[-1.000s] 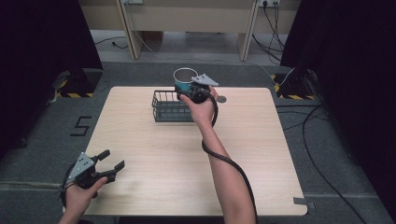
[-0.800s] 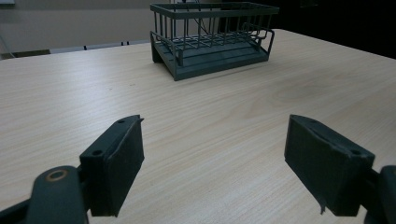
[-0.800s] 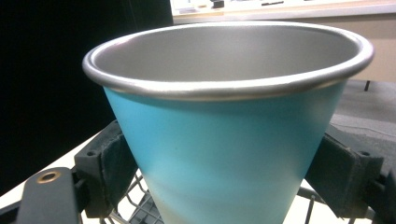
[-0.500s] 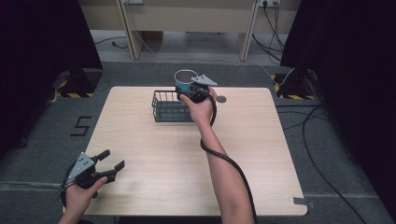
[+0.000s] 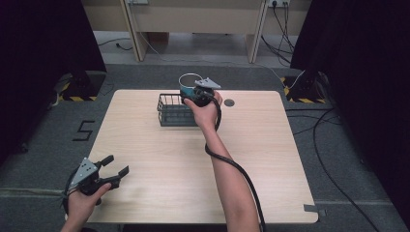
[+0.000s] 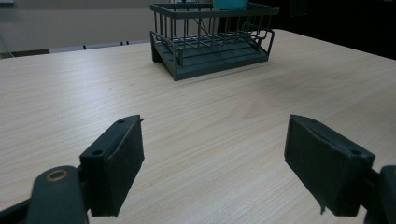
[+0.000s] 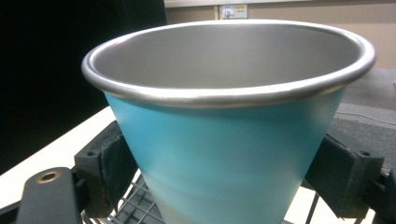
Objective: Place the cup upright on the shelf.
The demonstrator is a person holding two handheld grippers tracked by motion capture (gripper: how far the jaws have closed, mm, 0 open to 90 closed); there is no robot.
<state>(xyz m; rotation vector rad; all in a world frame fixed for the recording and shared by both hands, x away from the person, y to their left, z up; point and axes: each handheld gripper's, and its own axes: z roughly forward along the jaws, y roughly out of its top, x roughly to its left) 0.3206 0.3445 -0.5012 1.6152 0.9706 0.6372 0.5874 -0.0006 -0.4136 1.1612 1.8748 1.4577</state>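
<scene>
Two grippers work a pale wooden table (image 5: 159, 169). At the near left corner, the left gripper (image 5: 116, 170) rests in a hand, its jaws spread wide with only bare tabletop between them; the dark wire basket (image 6: 212, 39) stands well ahead of its fingers (image 6: 116, 163). Farther right, the right gripper (image 5: 189, 94) pinches a blue cup (image 7: 229, 135) with a silver rim, one pad pressed to each side of its wall. The cup sits upright over the basket's right end, seemingly just above the grid rather than resting on it.
</scene>
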